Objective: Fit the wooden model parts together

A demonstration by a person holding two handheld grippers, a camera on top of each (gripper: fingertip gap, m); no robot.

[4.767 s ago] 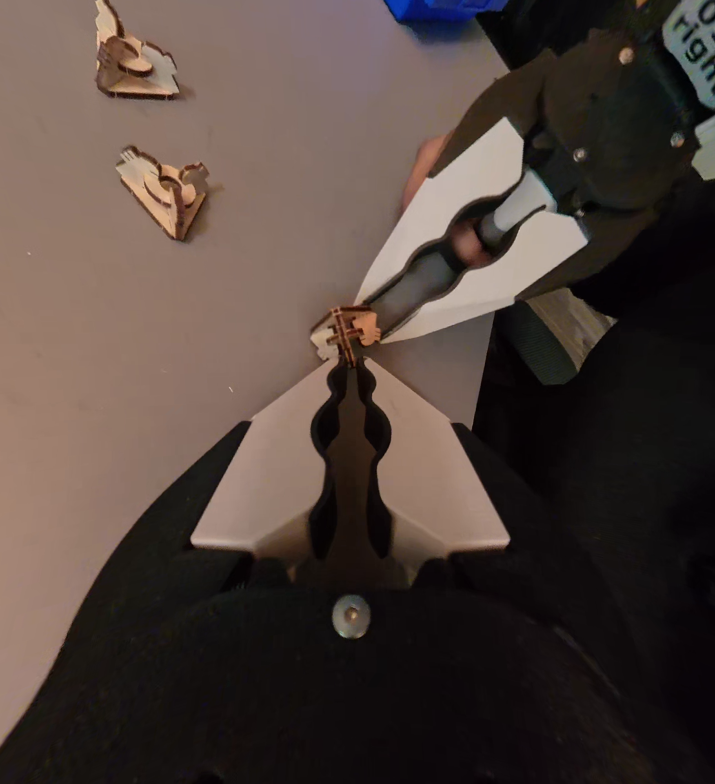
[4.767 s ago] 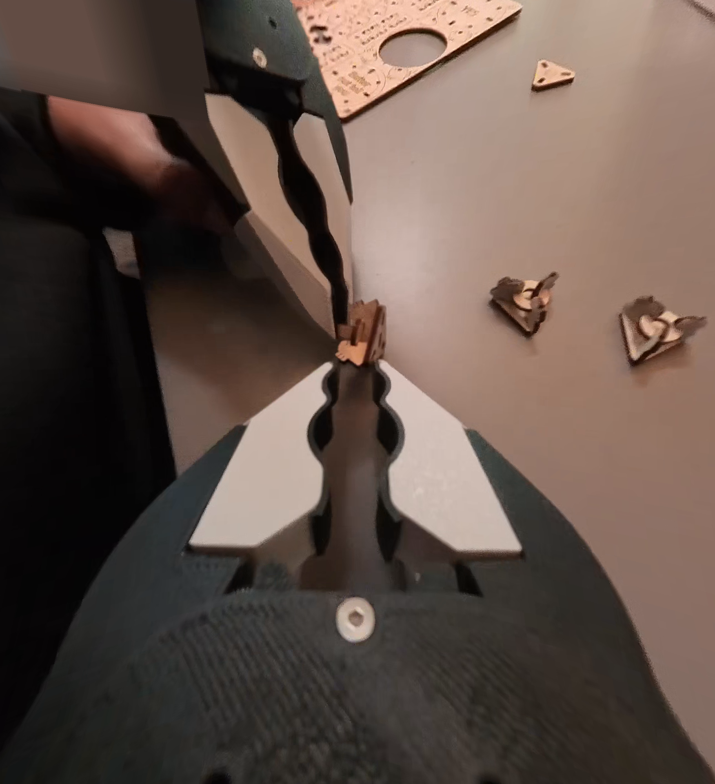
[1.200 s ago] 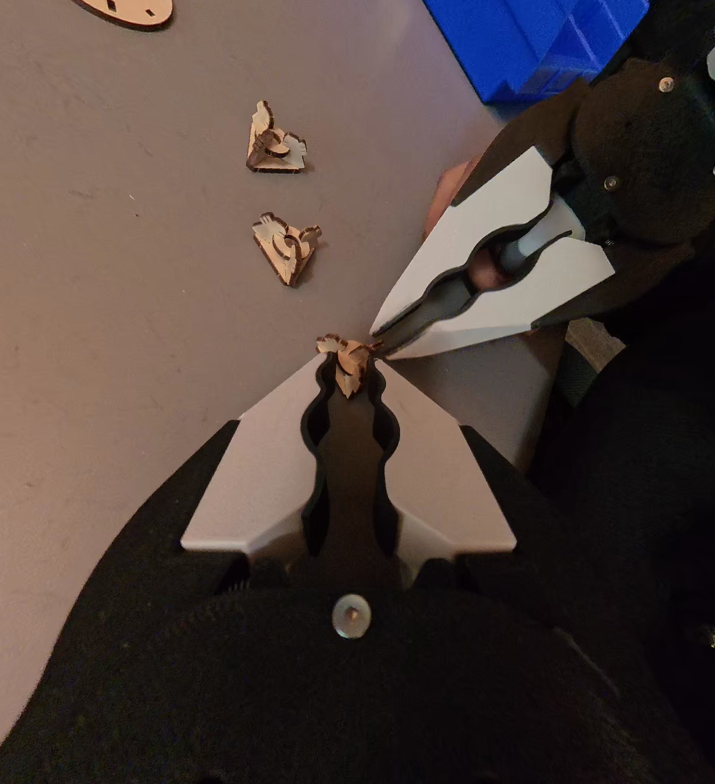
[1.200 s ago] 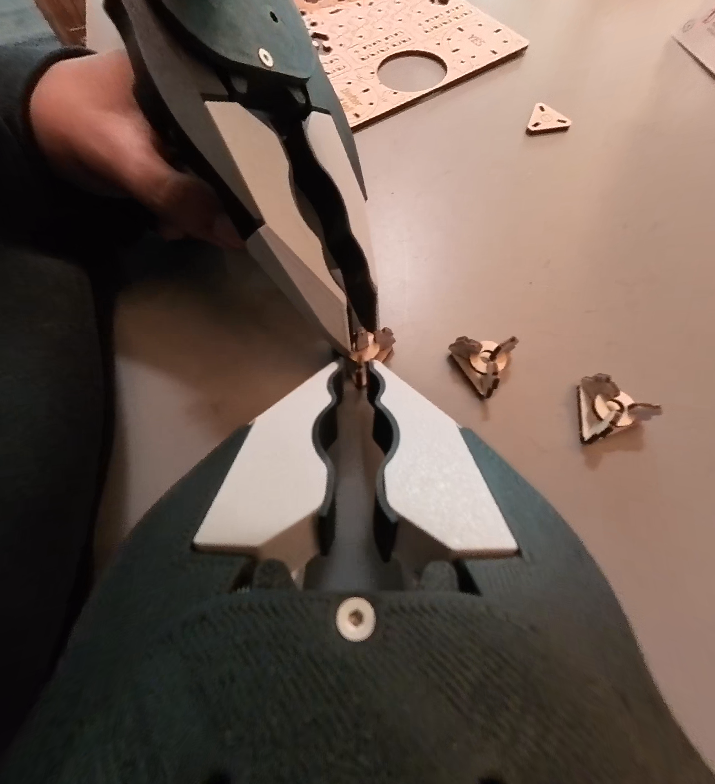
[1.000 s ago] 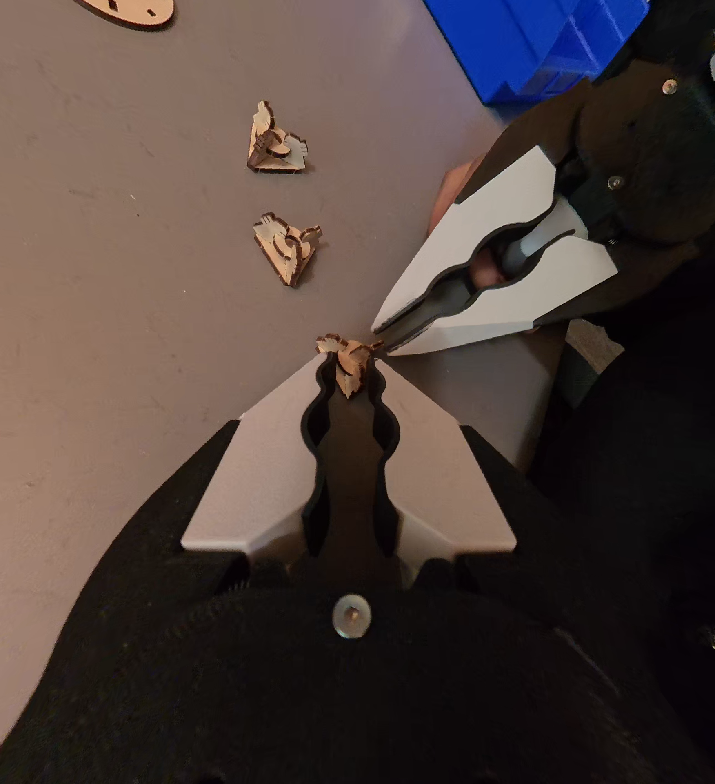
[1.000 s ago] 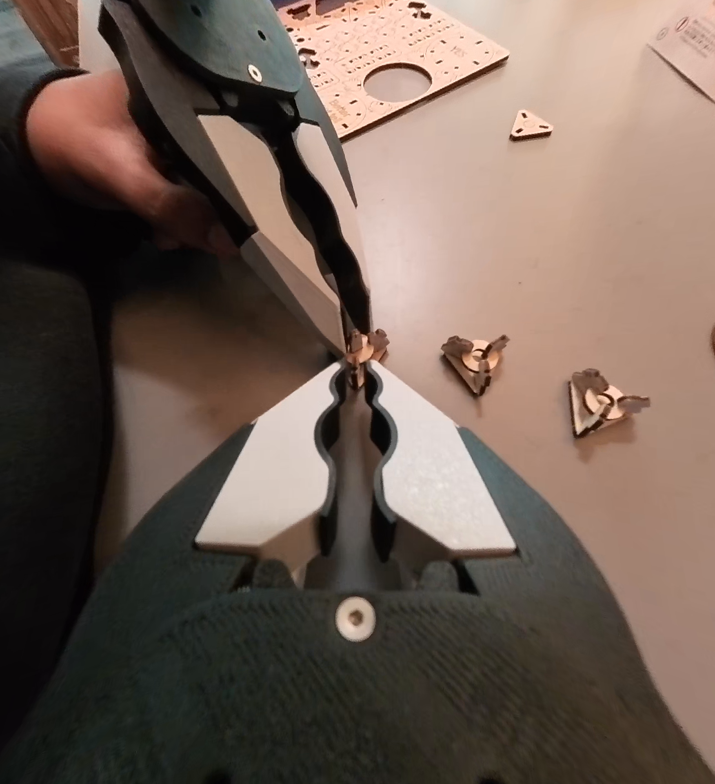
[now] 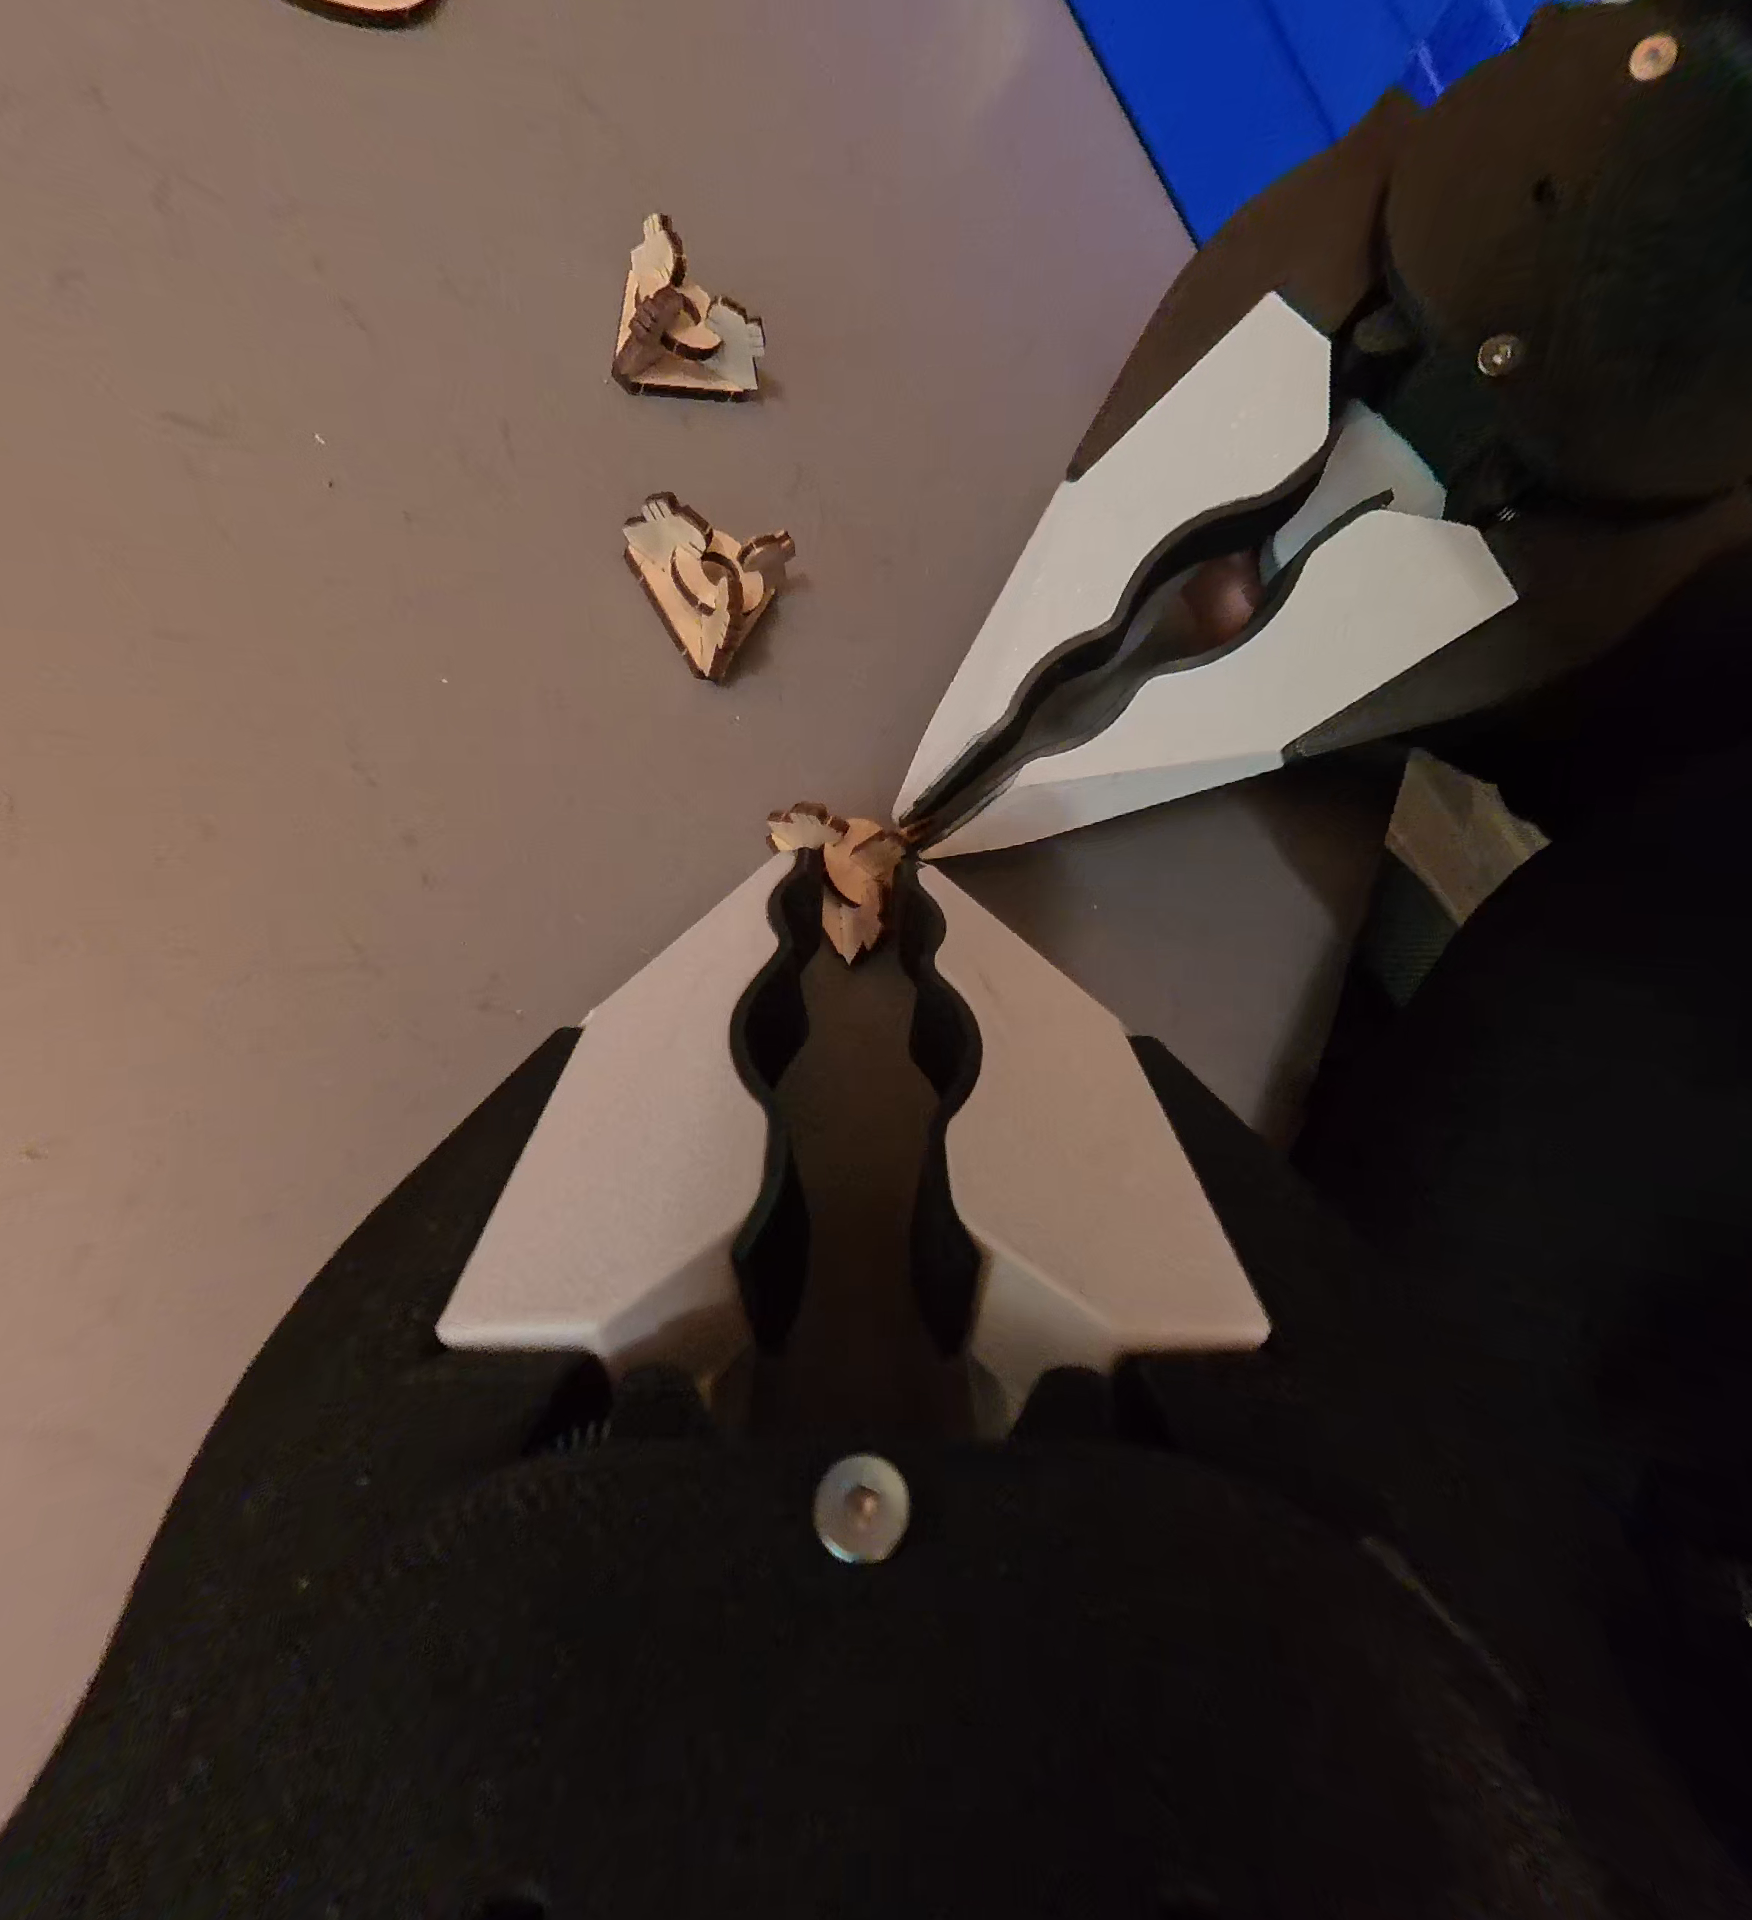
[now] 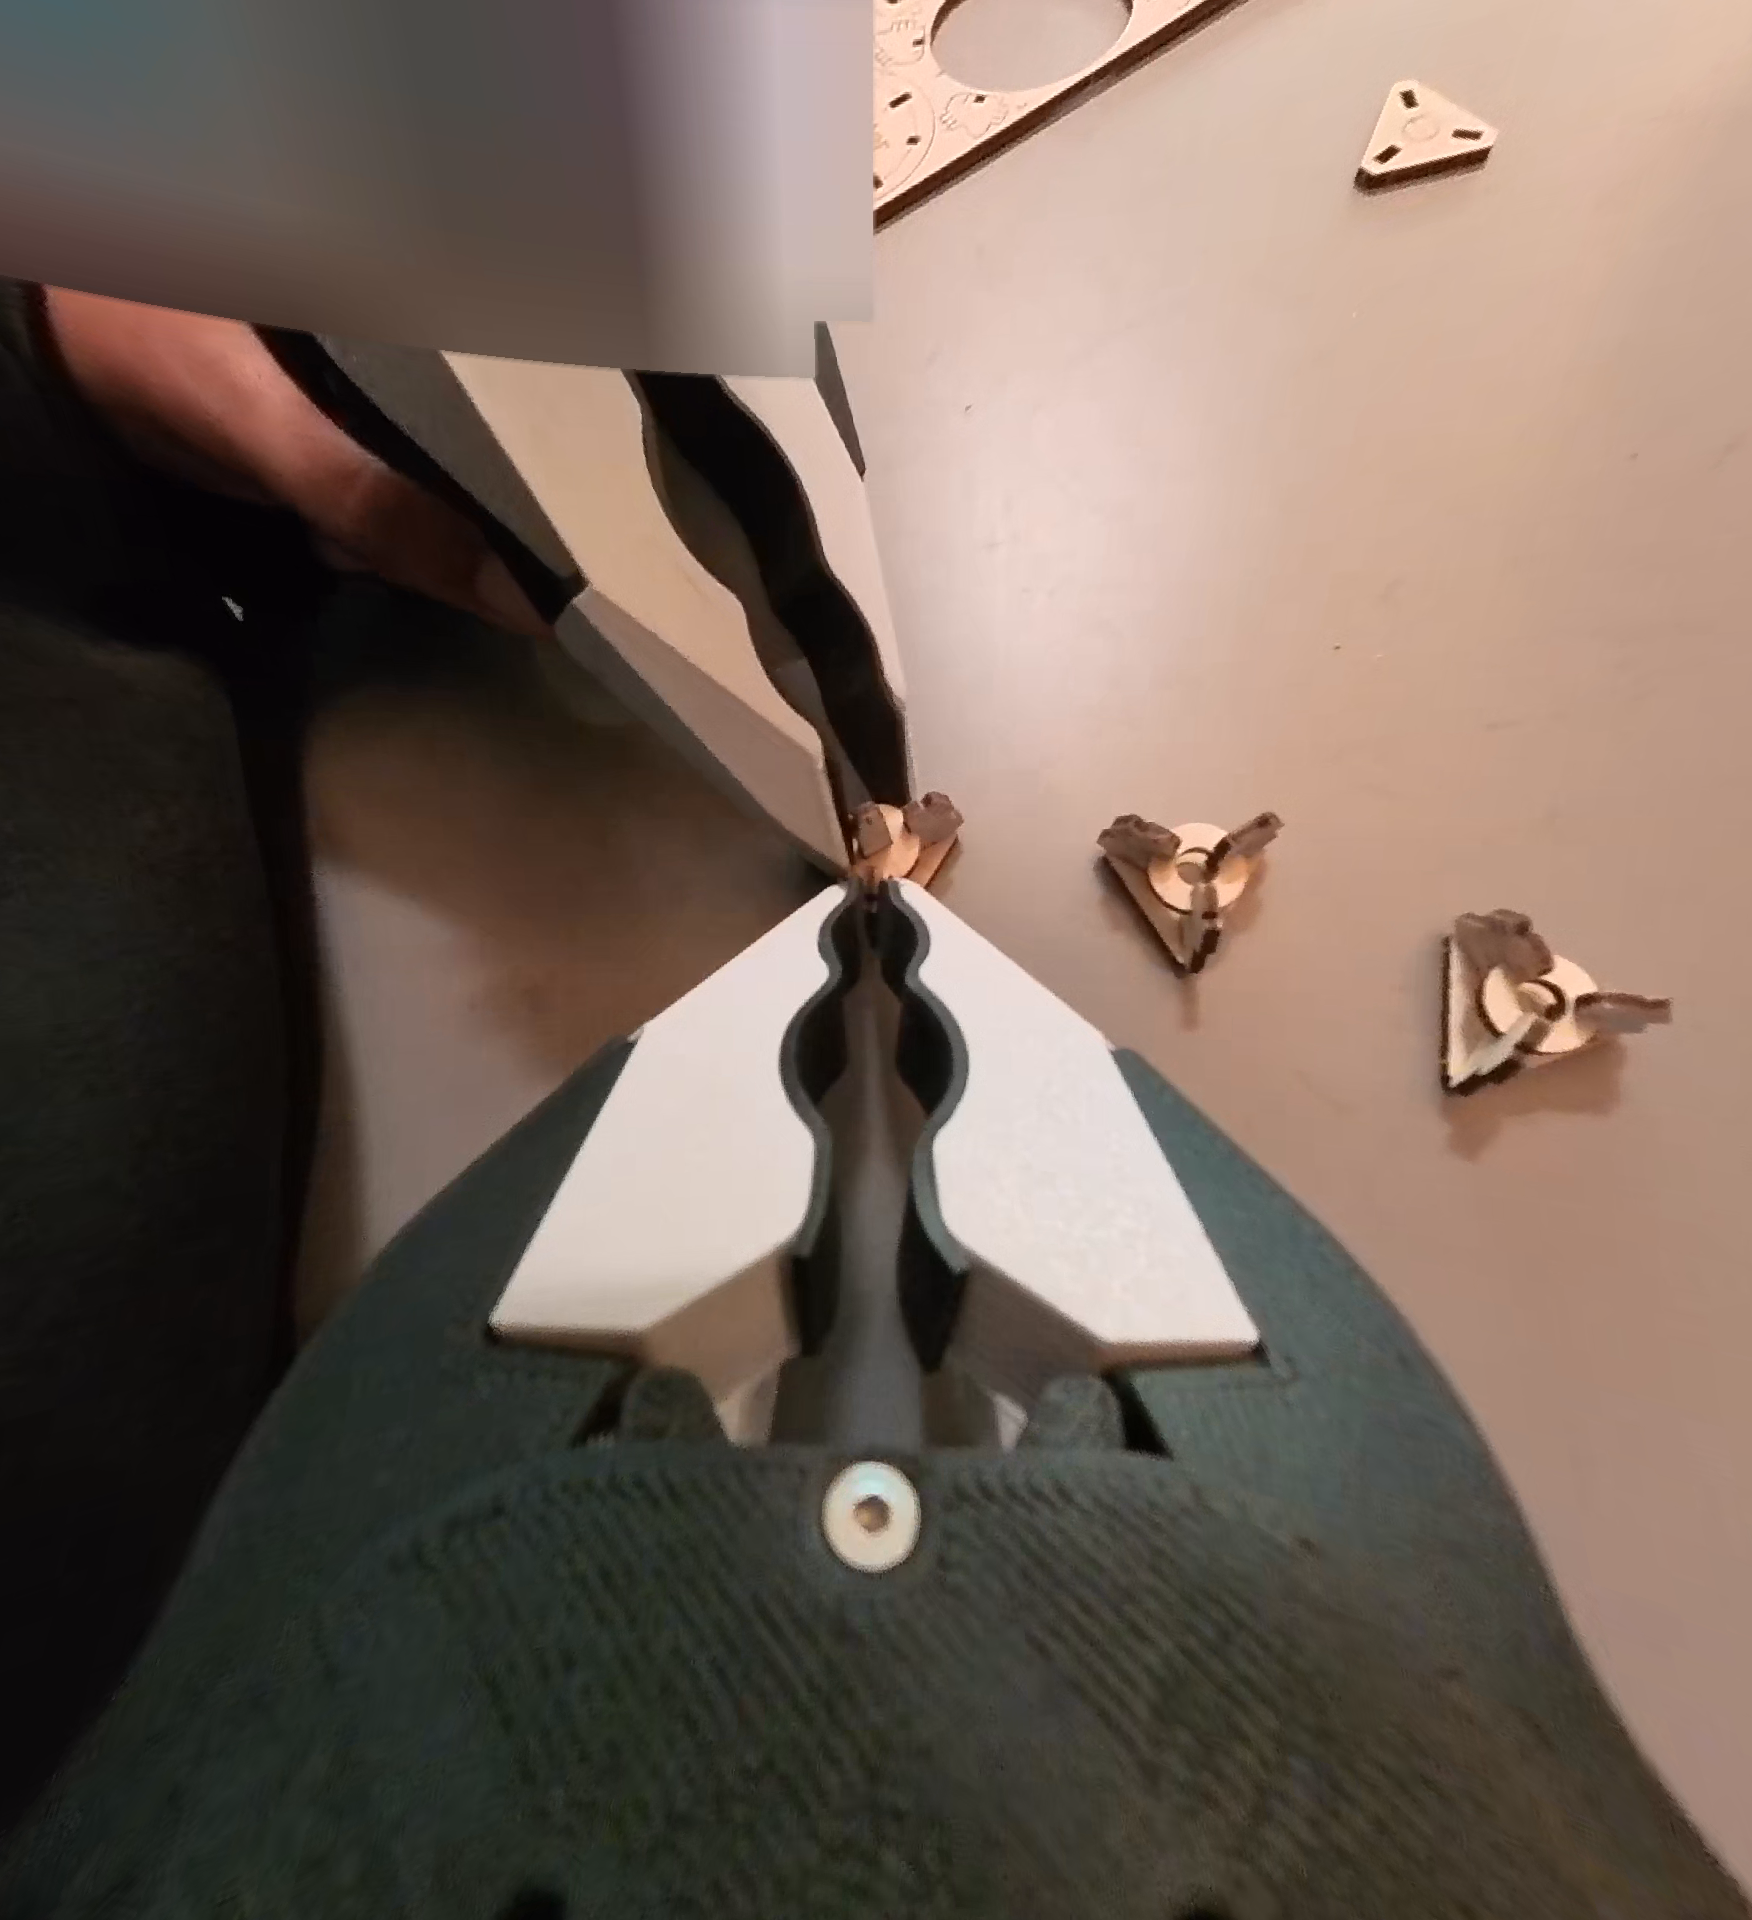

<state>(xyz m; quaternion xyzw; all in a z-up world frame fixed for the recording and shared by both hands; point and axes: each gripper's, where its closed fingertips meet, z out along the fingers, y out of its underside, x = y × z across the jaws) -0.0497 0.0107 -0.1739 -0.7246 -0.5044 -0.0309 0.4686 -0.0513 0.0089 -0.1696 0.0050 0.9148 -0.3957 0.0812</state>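
Note:
My left gripper [image 7: 851, 883] is shut on a small wooden assembly [image 7: 856, 878] of a triangular plate with leaf-shaped tabs, held just above the grey table [image 7: 228, 831]. My right gripper [image 7: 919, 831] comes in from the right with its jaws closed, and its tips pinch the assembly's near edge. In the right wrist view my right gripper [image 8: 867, 888] meets the assembly [image 8: 903, 842] from below. There the left gripper [image 8: 851, 821] reaches down onto it from above.
Two more triangular wooden assemblies [image 7: 685, 322] [image 7: 711, 582] lie on the table beyond; they also show in the right wrist view [image 8: 1189, 883] [image 8: 1516, 997]. A cut-out wooden sheet [image 8: 1007, 94] and a loose triangular plate [image 8: 1423, 135] lie farther off. A blue bin [image 7: 1256, 94] stands at the back right. A hand [image 8: 332, 468] is at the left. My two grippers' fingertips are within a few centimetres of each other.
My right gripper's jaws have closed fully on the assembly's edge. The left gripper still holds the assembly in the same place. Both grippers have barely shifted.

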